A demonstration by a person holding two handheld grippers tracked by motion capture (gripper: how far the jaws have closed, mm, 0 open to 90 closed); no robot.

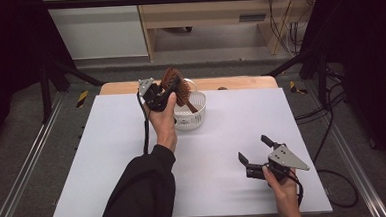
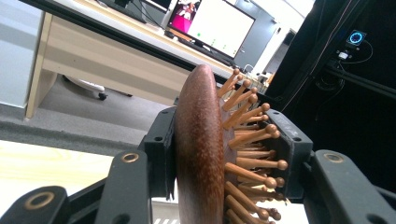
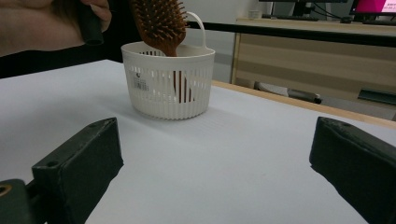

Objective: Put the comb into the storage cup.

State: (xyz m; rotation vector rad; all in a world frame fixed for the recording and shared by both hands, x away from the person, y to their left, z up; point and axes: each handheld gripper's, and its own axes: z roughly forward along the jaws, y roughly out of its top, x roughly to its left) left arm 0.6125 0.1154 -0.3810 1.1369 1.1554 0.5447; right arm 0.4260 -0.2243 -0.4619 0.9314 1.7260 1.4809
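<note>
Hairbrush (image 1: 176, 87) handle-down in basket (image 1: 197, 114) at table's (image 1: 113, 157) far edge.

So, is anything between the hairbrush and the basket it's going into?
Nothing visible: the left claw is clamped on the hairbrush head, and its handle already dips inside the white basket.

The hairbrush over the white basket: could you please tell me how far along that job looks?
Done: the left gripper is clamped on the hairbrush by its head, and the handle already dips inside the basket. In hand: the brush is held up, tilted, not released. Left: letting it go into the basket. The right gripper waits open near the table's front edge.
</note>
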